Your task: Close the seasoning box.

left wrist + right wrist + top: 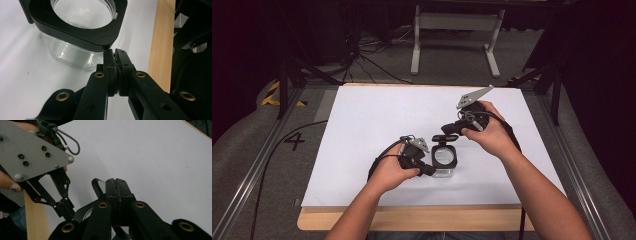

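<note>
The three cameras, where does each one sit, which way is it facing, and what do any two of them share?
High view: above the person's side, looking forward and down on the white table; both forearms, left gripper, right gripper.
Left gripper view: rides the left gripper, looking along shut fingers at the clear jar with black collar.
Right gripper view: rides the right gripper, shut fingers over the collar.
The high and left gripper views share the jar.

Clear glass jar (72,53) with black collar (75,32) seen standing on white surface (22,82), closed left tongs (115,53) pressed against collar's lower corner, wooden edge (161,47) seen beyond
</note>
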Tool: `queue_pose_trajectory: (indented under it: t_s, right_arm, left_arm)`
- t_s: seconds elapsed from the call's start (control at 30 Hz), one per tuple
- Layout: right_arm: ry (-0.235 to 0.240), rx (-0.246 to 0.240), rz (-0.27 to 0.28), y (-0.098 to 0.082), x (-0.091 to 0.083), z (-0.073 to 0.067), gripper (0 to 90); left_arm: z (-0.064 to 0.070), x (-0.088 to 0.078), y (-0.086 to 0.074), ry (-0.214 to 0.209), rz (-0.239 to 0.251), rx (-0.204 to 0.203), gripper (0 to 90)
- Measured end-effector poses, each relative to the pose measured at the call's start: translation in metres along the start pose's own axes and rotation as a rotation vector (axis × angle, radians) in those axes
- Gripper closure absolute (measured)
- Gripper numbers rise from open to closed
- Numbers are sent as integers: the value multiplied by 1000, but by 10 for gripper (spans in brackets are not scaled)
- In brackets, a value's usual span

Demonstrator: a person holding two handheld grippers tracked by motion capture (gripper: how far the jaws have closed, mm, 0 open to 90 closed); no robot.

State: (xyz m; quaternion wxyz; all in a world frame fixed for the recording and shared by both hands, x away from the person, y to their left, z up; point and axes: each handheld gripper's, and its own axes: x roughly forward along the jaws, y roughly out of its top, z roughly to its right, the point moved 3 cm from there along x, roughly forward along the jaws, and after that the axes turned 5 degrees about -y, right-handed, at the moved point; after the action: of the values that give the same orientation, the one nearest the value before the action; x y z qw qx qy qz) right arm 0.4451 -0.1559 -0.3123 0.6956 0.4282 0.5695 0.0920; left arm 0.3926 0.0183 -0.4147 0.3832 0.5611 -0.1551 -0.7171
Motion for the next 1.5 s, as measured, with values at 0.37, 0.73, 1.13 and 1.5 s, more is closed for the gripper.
queue_pose_trajectory:
  t_s: [0.37, 0.73, 1.13, 1.5]
  right_arm:
    - [32, -5, -23, -18, 7, -12, 900]
    - [67, -3, -67, -34, 20, -21, 900]
    - [58, -17, -117, -46, 33, -24, 900]
    - [65, -6, -110, -46, 32, -24, 899]
  left_arm:
    - [0, 1, 0, -4, -11, -7, 873]
    - [0, 1, 0, -2, -12, -9, 872]
    - [1, 1, 0, -5, -9, -15, 864]
    - [2, -1, 0, -7, 2, -14, 859]
